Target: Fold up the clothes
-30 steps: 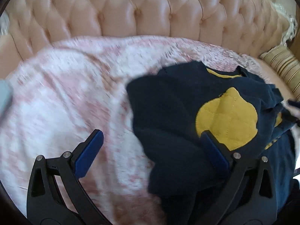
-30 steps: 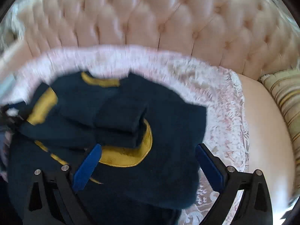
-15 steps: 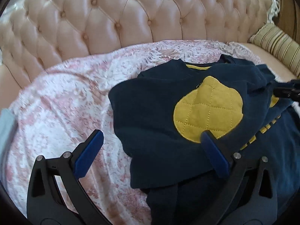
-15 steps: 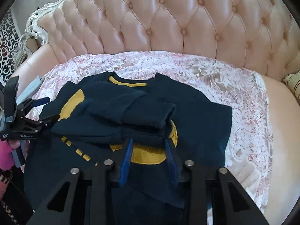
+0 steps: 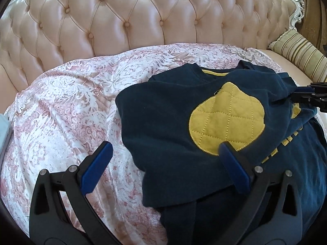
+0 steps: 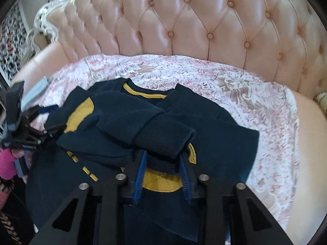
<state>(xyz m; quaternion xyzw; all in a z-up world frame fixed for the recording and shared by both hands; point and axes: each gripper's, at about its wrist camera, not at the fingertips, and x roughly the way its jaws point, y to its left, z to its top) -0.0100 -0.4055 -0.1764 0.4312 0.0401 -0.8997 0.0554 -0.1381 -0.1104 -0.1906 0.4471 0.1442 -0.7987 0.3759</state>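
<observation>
1. Navy fleece with mustard-yellow trim: a sweatshirt (image 5: 173, 134) is laid on a pink-and-white floral cover (image 5: 67, 110) spread over the seat of a tufted, pale pink leather sofa (image 5: 126, 20).
2. In the left wrist view the garment is seen on the right half of the cover, near the camera; a quilted yellow patch (image 5: 224, 120) is turned upward on a folded-over sleeve.
3. In the right wrist view a yellow-edged neckline (image 6: 143, 95) is seen at the far side of the garment, and a ribbed cuff (image 6: 165, 140) is laid across the middle of the chest.
4. The left gripper (image 5: 165, 167) is held with its blue pads wide apart. The left pad is seen over the bare cover and the right pad over the sleeve, at the near edge of the yellow patch. Nothing is pinched between them.
5. The right gripper (image 6: 162, 173) has just been closing; its pads are now drawn close together on a bunched fold of dark fabric just below the cuff, above a second yellow patch (image 6: 161, 181). The fabric is seen gripped between the pads.
6. The right gripper is also seen at the far right edge of the left wrist view, at the sleeve end.
7. The left gripper is also seen at the left edge of the right wrist view, beside the garment's shoulder, with a pink sleeve (image 6: 7, 163) below it.
8. A striped cushion (image 5: 300, 55) is noted at the far right of the sofa.
</observation>
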